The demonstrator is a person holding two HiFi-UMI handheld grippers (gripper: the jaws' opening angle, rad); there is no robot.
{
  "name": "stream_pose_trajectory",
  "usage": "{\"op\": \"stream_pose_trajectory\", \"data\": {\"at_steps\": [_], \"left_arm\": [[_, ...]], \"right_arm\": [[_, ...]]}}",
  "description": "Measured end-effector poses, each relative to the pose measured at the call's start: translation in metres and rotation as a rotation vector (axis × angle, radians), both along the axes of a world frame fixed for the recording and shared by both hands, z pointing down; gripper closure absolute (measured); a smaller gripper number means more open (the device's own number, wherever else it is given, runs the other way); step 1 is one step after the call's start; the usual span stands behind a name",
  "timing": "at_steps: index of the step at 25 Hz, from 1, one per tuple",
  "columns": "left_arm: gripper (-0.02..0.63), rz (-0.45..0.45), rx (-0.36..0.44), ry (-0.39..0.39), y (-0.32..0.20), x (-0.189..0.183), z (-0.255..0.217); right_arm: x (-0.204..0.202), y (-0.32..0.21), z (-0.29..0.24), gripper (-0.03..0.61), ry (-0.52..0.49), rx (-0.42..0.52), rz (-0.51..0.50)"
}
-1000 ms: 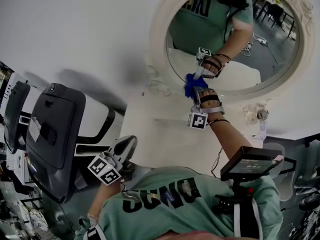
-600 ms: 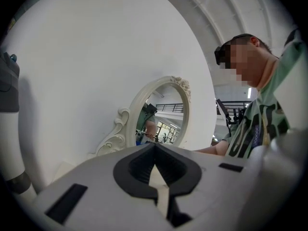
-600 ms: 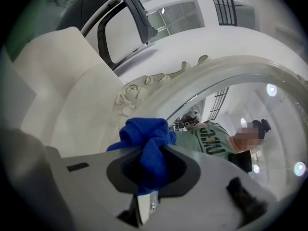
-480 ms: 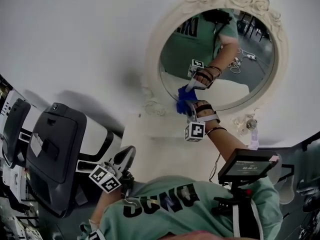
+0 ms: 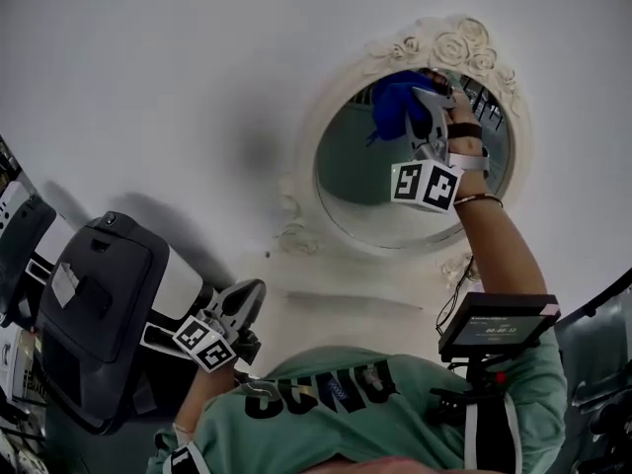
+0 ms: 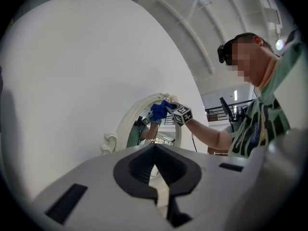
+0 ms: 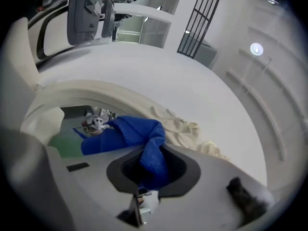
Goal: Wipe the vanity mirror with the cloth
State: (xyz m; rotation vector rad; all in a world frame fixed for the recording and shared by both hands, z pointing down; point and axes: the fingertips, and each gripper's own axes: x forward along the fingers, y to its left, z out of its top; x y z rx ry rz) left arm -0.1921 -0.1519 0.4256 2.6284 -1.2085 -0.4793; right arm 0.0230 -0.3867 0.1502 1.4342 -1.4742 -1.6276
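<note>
The right gripper squeezes the blue cloth at the top of the vanity mirror. The wiping looks under way, so rub downward next. The left gripper is closed and empty.

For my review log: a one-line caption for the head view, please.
Right gripper holds a blue cloth to the top of the oval mirror; left gripper hangs low, shut.

Green T-shirt with dark lettering; black strap at the wrist.
</note>
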Motion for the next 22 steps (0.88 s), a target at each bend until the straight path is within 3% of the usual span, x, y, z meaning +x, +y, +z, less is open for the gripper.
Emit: {"op": "stream_pose_trajectory", "data": {"at_steps": [3,14,17,22], "left_arm": [[0.604,-0.010,0.009,0.004,-0.002,-0.005,0.000],[0.604,-0.013,-0.006,0.003,-0.005,-0.006,-0.003],[0.604,-0.002,-0.021,-0.004,-0.004,0.000,-0.001],[0.604,-0.005,-0.070,-0.015,0.002,0.001,0.009]], "right_arm": [[0.008,-0.008,-0.028,0.529,-0.010,0.033,0.048],[0.010,-0.024,-0.024,0.529,0.004,0.021,0.086],[0.010,-0.024,0.003,0.529,0.012,-0.008,0.090],[0.003,-0.021,0.101,0.529,0.082,-0.066,0.071]]}}
